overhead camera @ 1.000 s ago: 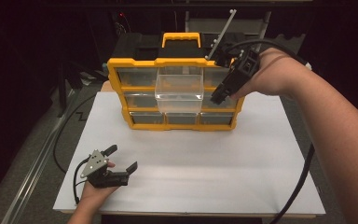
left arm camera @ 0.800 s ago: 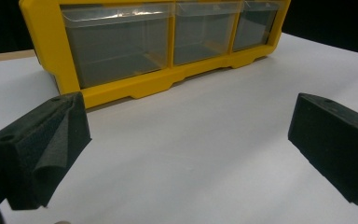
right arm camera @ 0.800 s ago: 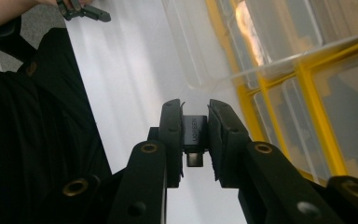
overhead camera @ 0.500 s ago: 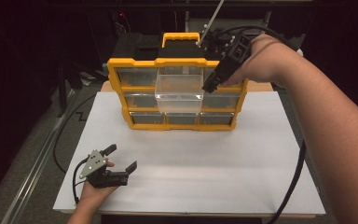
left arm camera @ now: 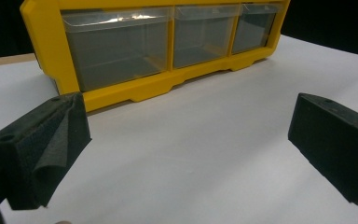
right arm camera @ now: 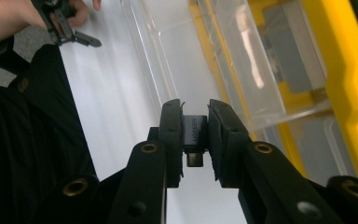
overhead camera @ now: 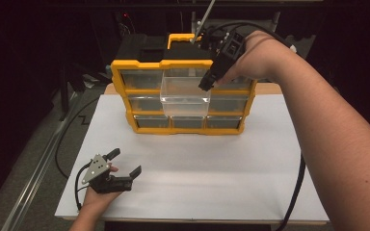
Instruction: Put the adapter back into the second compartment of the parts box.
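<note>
The right gripper's [right arm camera: 196, 140] pads cover both sides of the adapter [right arm camera: 195, 135]. The organizer [left arm camera: 168, 51] is cut off at the frame top; its drawer contents are indistinct.

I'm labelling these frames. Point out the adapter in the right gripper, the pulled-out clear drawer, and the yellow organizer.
adapter [right arm camera: 195, 133], right gripper view, its dark body.
clear drawer [overhead camera: 185, 97], high view, front wall.
yellow organizer [overhead camera: 120, 91], high view, left frame.

Drawer cabinet at the table's twelve o'clock, one drawer pulled out.

The cabinet [overhead camera: 183, 96] stands on the table [overhead camera: 197, 173]; its top-middle drawer [overhead camera: 185, 96] juts toward six o'clock. Right gripper [overhead camera: 206, 85] holds an adapter [right arm camera: 195, 135] over the drawer's two o'clock corner. Left gripper [overhead camera: 124, 162] rests at seven o'clock, well apart.
</note>
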Available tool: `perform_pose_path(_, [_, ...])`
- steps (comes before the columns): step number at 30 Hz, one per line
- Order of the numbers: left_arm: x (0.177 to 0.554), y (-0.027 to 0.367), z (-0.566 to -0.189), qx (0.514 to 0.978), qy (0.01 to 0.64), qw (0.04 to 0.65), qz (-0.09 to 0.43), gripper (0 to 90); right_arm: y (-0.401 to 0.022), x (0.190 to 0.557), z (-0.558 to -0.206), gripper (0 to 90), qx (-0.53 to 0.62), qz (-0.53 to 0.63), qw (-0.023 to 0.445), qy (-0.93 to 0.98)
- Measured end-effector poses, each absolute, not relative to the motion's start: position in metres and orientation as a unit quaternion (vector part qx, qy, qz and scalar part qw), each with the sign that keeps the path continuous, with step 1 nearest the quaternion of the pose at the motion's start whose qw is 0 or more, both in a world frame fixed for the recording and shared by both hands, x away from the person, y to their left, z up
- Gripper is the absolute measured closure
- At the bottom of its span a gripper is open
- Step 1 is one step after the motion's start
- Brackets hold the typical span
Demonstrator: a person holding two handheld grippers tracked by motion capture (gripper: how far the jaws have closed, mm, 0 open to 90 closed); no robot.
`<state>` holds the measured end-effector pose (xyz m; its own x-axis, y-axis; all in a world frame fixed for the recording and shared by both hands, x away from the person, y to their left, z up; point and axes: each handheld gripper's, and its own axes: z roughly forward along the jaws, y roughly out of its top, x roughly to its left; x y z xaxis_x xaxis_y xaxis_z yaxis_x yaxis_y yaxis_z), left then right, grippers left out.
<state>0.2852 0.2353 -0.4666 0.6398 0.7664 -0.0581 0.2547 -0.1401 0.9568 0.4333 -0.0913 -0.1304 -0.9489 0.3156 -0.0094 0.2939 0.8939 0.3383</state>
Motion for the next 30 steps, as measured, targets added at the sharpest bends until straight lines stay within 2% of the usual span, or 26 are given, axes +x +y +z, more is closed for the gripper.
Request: perform_pose_path(30, [0.286, 0.236, -0.466, 0.718, 0.353, 0.553, 0.232, 0.2, -0.059, 0.450, -0.135, 77.3, 0.149, 0.167, 0.047, 0.974])
